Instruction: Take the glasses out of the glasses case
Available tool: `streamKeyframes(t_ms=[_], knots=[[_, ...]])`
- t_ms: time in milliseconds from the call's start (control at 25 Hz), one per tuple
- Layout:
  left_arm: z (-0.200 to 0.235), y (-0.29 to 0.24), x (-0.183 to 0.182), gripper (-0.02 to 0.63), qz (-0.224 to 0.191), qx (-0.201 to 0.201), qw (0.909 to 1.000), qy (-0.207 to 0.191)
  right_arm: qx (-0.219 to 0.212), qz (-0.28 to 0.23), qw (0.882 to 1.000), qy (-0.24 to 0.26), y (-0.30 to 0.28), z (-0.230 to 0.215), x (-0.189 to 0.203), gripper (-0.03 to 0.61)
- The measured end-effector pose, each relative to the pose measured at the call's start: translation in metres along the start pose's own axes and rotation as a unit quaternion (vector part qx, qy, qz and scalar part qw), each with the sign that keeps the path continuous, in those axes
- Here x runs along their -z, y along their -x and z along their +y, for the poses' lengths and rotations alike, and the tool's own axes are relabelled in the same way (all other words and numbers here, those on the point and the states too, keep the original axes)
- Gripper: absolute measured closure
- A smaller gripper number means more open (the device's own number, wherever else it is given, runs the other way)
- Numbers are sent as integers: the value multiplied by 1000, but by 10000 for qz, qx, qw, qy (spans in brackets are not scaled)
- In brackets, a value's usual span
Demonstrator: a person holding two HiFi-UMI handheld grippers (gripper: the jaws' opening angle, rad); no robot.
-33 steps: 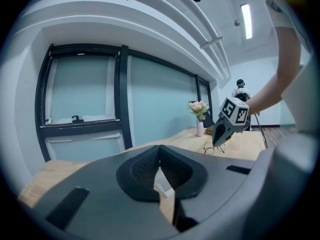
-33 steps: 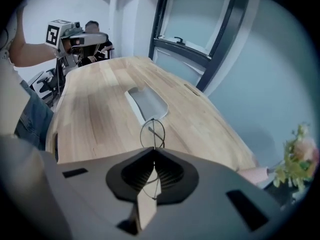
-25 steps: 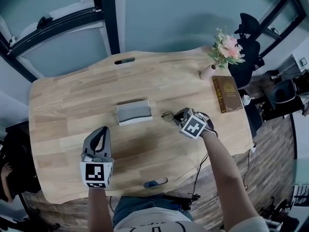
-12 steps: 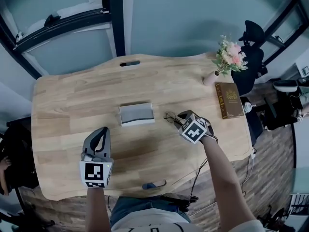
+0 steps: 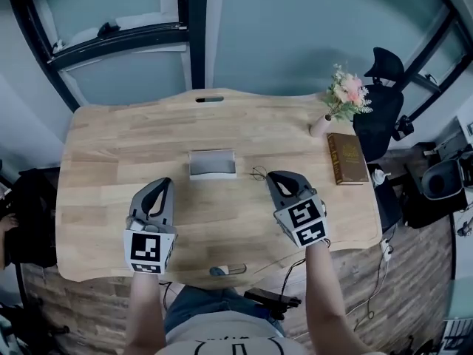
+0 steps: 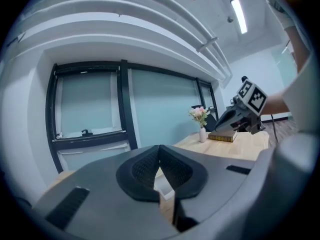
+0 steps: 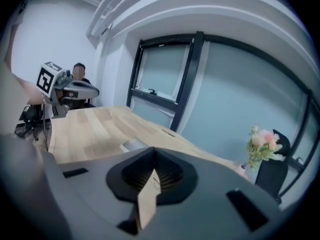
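- Glasses with thin dark wire rims (image 5: 258,174) lie on the pale wooden table (image 5: 111,146), just to the right of the small grey box-shaped glasses case (image 5: 212,163).
- The job looks done to me: the glasses are out, and I see nothing left to do.
- The glasses case sits open, and it looks empty inside.
- The left claw (image 5: 158,188) is pressed together and holds nothing.
- The right claw (image 5: 281,177) is pressed together too. It is empty and near the glasses.
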State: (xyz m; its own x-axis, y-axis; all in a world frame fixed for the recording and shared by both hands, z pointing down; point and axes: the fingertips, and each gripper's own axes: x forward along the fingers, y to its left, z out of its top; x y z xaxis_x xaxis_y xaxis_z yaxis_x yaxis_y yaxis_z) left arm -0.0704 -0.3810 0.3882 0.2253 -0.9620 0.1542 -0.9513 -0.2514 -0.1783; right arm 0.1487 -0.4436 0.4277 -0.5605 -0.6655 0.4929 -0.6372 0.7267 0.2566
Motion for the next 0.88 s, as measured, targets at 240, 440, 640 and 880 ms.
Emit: streamKeyframes(t_ms=[240, 440, 640, 880], knots=[[-13, 29, -38, 597, -403, -149, 9989, -179, 492, -1033, 9926, -396, 58, 12, -41, 568], [-17, 37, -63, 597, -604, -221, 9976, -249, 918, -1681, 9806, -417, 101, 9, -78, 568], [-18, 42, -86, 597, -887, -235, 9954, -270, 1150, -1966, 9728, -419, 124, 15, -95, 568], [-23, 61, -96, 597, -1102, -104, 9934, -298, 1424, -2139, 9649, -539, 147, 32, -103, 568]])
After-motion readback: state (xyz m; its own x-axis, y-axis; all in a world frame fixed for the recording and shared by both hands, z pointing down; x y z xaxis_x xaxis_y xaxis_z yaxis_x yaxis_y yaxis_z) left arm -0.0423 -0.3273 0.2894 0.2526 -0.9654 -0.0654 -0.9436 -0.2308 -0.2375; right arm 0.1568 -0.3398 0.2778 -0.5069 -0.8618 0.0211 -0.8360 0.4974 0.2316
